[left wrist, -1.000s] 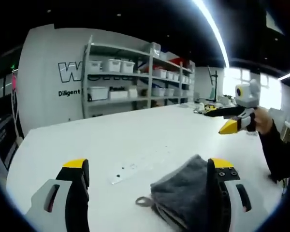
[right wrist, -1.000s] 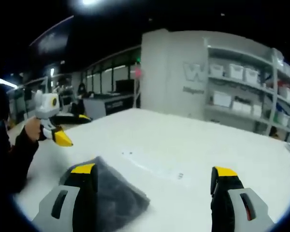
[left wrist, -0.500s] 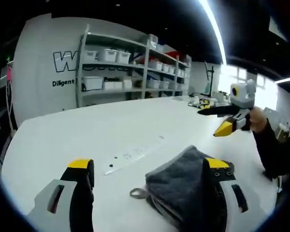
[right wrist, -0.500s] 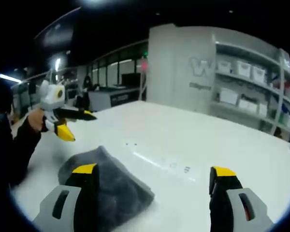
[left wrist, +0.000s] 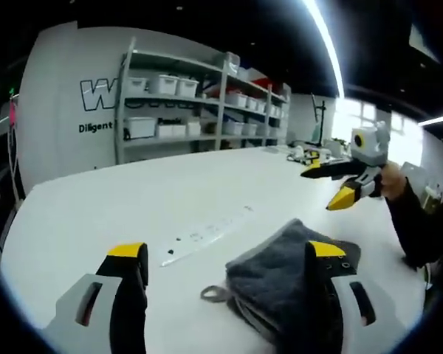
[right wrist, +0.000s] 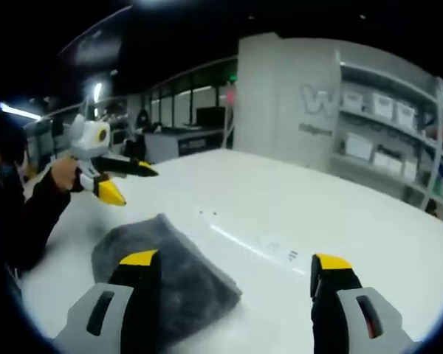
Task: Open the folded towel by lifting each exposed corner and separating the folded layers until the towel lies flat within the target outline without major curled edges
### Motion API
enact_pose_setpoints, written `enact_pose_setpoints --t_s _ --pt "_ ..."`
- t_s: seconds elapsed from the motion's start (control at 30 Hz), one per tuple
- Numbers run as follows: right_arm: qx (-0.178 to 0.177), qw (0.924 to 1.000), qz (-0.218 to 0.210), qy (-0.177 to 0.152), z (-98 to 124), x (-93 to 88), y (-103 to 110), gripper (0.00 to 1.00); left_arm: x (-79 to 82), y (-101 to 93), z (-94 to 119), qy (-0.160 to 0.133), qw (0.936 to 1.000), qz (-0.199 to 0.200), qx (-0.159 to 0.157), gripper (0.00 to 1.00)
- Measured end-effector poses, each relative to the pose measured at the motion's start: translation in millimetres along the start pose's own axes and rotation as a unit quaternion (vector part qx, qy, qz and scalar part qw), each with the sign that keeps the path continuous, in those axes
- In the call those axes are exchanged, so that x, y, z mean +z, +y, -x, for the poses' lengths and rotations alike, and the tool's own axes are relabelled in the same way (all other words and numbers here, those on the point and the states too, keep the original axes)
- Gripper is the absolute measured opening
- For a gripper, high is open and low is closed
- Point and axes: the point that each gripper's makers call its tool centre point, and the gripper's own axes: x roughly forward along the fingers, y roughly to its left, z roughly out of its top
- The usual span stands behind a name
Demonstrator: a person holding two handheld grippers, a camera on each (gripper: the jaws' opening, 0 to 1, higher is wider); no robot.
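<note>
A folded grey towel [left wrist: 280,284] lies on the white table [left wrist: 155,203], with a small hanging loop [left wrist: 213,293] at its near left corner. My left gripper [left wrist: 225,258] hovers open above the table, its right jaw over the towel. In the right gripper view the same towel [right wrist: 177,269] sits low and left, partly behind the left jaw of my open right gripper [right wrist: 236,262]. The right gripper [left wrist: 338,184] also appears in the left gripper view, held in a hand above the table's right side. The left gripper [right wrist: 122,181] shows likewise in the right gripper view. Neither holds anything.
A thin outline strip with small marks [left wrist: 203,236] runs across the table beyond the towel, also the strip [right wrist: 255,247]. Metal shelves with white bins [left wrist: 199,110] stand against the far wall. A dark sleeve [left wrist: 421,228] reaches in at the right.
Both views have shifted slightly as the hands moved; the towel sits a bit closer in the right gripper view. Both grippers stay open and the towel has not moved.
</note>
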Motion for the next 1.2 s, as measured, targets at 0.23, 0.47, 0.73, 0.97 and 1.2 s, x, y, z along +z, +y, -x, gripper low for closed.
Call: enact_pose_setpoints --t_s 0.23,0.47,0.73,0.97,1.2 --pt "0.007 1.0 -0.002 0.005 0 -4.7 4 0.77 -6.9 1.9 -4 0.011 0.9999 0.004 0.003 0.79" --pt "0.019 0.9996 -0.017 -0.009 -7 -4.2 0 0.78 -15.1 -0.1 -12 0.022 0.9997 0.013 -0.005 0.75" --pt "0.019 0.9995 -0.027 0.0 -11 -13.0 -4 0.75 -15.0 -4.5 -13 0.017 0.9995 0.017 -0.019 0.66" --pt "0.023 0.9993 -0.031 -0.005 -13 -12.8 -2 0.75 -18.9 -2.7 -15 0.02 0.9995 0.019 -0.015 0.63" --pt "0.02 0.9992 -0.033 0.004 -15 -18.5 -4 0.69 -24.4 -5.9 -20 0.028 0.9992 0.023 -0.02 0.59"
